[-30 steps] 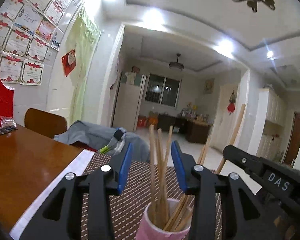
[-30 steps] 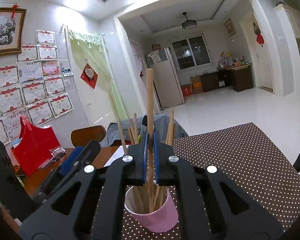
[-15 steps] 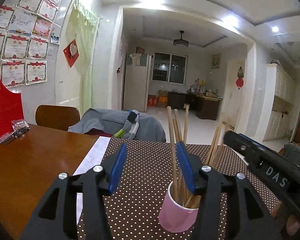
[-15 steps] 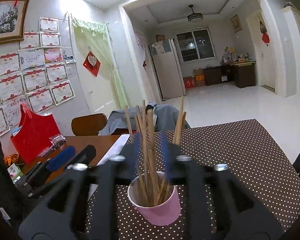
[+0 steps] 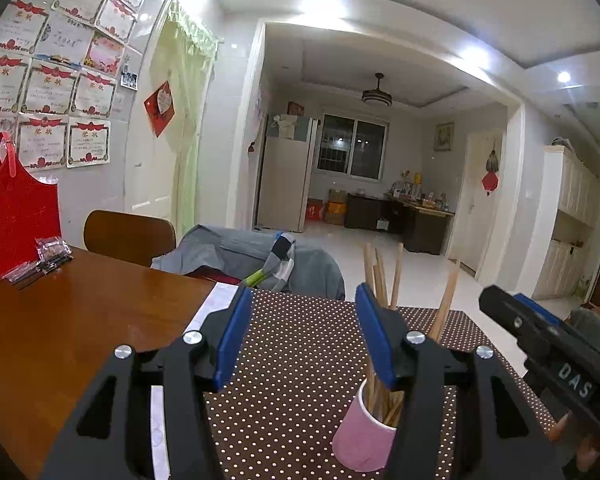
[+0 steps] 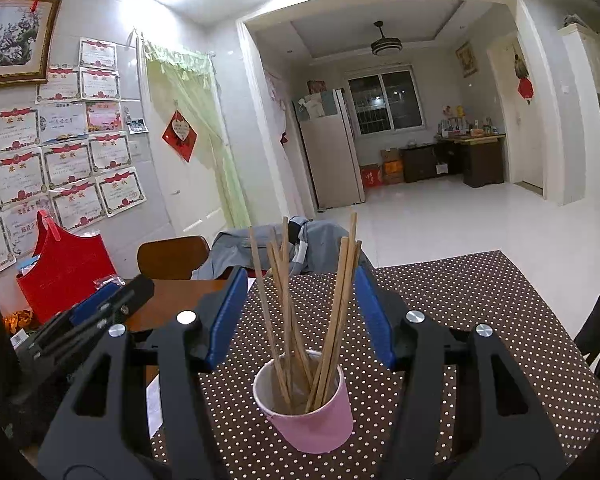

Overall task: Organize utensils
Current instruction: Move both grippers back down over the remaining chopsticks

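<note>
pink cup (image 6: 316, 420), brown white-dotted tablecloth (image 6: 480, 320)

From my left wrist view, my own right finger (image 5: 384, 356) is covering part of the pink cup (image 5: 362, 436) and the lower lengths of the chopsticks (image 5: 396, 276), so I am not seeing how many are standing in it. My right gripper (image 5: 548, 352) is running off the right edge there, its fingertips out of sight. The print on the wall certificates (image 6: 76, 168) is staying too small to read.
</note>
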A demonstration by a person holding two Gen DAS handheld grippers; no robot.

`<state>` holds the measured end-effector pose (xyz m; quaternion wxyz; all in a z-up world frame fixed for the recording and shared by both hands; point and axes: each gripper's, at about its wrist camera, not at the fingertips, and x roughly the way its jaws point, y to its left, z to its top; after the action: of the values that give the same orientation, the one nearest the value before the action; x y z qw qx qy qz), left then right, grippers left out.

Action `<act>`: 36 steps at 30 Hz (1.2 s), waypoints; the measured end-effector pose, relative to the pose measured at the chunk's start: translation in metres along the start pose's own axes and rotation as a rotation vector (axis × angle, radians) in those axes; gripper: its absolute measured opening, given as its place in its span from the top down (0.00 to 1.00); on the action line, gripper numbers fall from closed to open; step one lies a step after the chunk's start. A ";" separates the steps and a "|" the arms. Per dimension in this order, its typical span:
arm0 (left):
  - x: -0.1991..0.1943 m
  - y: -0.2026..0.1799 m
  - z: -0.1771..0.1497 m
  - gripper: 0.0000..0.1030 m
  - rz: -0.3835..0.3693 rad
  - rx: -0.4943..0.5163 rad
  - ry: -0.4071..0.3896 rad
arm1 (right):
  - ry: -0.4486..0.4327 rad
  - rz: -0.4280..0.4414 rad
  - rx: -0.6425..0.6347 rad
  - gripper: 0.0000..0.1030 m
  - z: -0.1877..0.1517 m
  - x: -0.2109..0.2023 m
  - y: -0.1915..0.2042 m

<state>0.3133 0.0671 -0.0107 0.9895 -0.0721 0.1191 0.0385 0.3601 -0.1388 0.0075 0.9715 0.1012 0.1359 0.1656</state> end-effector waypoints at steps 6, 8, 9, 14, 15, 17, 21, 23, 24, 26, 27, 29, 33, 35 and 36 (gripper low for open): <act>-0.020 -0.005 0.005 0.44 -0.042 -0.008 -0.007 | 0.002 -0.022 -0.018 0.46 -0.004 -0.026 0.002; -0.025 -0.009 0.004 0.44 -0.048 0.007 0.005 | 0.007 -0.026 -0.013 0.46 -0.004 -0.032 0.000; -0.030 -0.011 0.003 0.44 -0.042 0.016 0.007 | 0.011 -0.028 -0.009 0.46 -0.004 -0.037 -0.001; -0.056 -0.018 0.000 0.44 -0.050 0.063 0.014 | 0.024 -0.032 -0.017 0.46 -0.006 -0.059 0.000; -0.061 -0.019 -0.001 0.44 -0.049 0.071 0.016 | 0.032 -0.031 -0.021 0.46 -0.008 -0.065 0.001; -0.071 -0.018 -0.006 0.43 -0.045 0.088 0.030 | 0.057 -0.034 -0.029 0.46 -0.013 -0.073 0.003; -0.082 -0.011 -0.018 0.37 -0.041 0.113 0.101 | 0.149 -0.034 -0.044 0.46 -0.030 -0.080 0.006; -0.087 -0.004 -0.026 0.37 -0.034 0.116 0.145 | 0.226 -0.033 -0.041 0.46 -0.043 -0.078 0.006; -0.088 -0.001 -0.030 0.37 -0.029 0.115 0.173 | 0.258 -0.034 -0.039 0.46 -0.049 -0.077 0.006; -0.090 0.006 -0.039 0.37 -0.029 0.104 0.234 | 0.345 -0.028 -0.028 0.46 -0.067 -0.072 0.005; -0.090 0.010 -0.044 0.37 -0.039 0.096 0.274 | 0.383 -0.023 -0.021 0.46 -0.074 -0.070 0.005; -0.089 0.015 -0.056 0.37 -0.057 0.079 0.340 | 0.467 -0.007 -0.003 0.46 -0.093 -0.066 0.004; -0.087 0.024 -0.082 0.37 -0.068 0.055 0.465 | 0.613 0.004 0.009 0.51 -0.128 -0.061 0.006; -0.088 0.028 -0.092 0.37 -0.071 0.048 0.503 | 0.657 -0.002 0.004 0.61 -0.139 -0.062 0.008; -0.088 0.029 -0.097 0.37 -0.073 0.042 0.520 | 0.669 -0.002 0.002 0.64 -0.142 -0.063 0.009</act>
<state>0.2029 0.0761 -0.0865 0.9277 -0.0631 0.3675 -0.0196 0.2583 -0.1311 -0.1095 0.8730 0.0421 0.4478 0.1885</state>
